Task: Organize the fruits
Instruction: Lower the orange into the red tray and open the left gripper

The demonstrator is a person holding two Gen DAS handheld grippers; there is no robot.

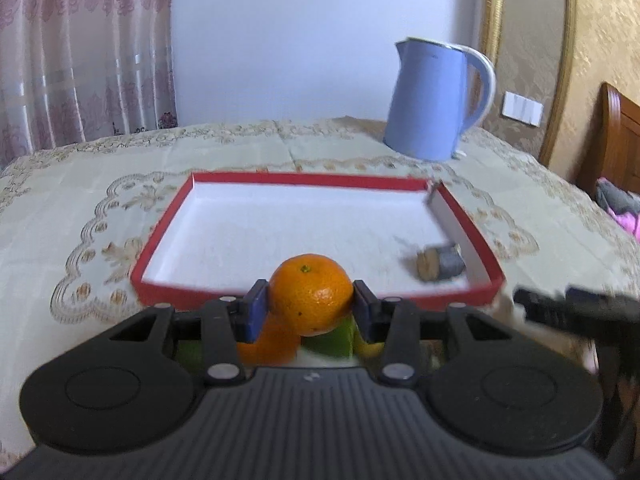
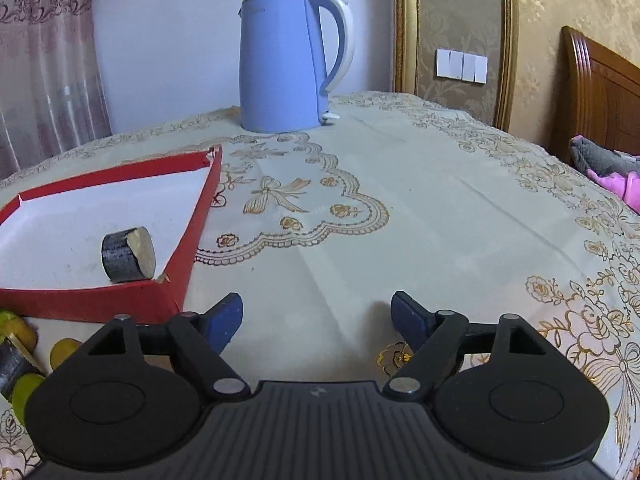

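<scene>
The shallow red cardboard tray (image 1: 460, 216) with white lining sits mid-table on an embroidered tablecloth (image 2: 440, 208); open cloth lies to its right. A dark-skinned cut cylinder piece (image 2: 128, 256) rests in the tray's near right corner. The left gripper (image 1: 310, 304) clamps a round mandarin (image 1: 310, 294) at the tray's near edge. The right gripper (image 2: 316, 316) stands wide, empty, over bare cloth.

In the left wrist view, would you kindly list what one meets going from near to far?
Left gripper shut on the orange → red tray → blue kettle → curtain.
</scene>
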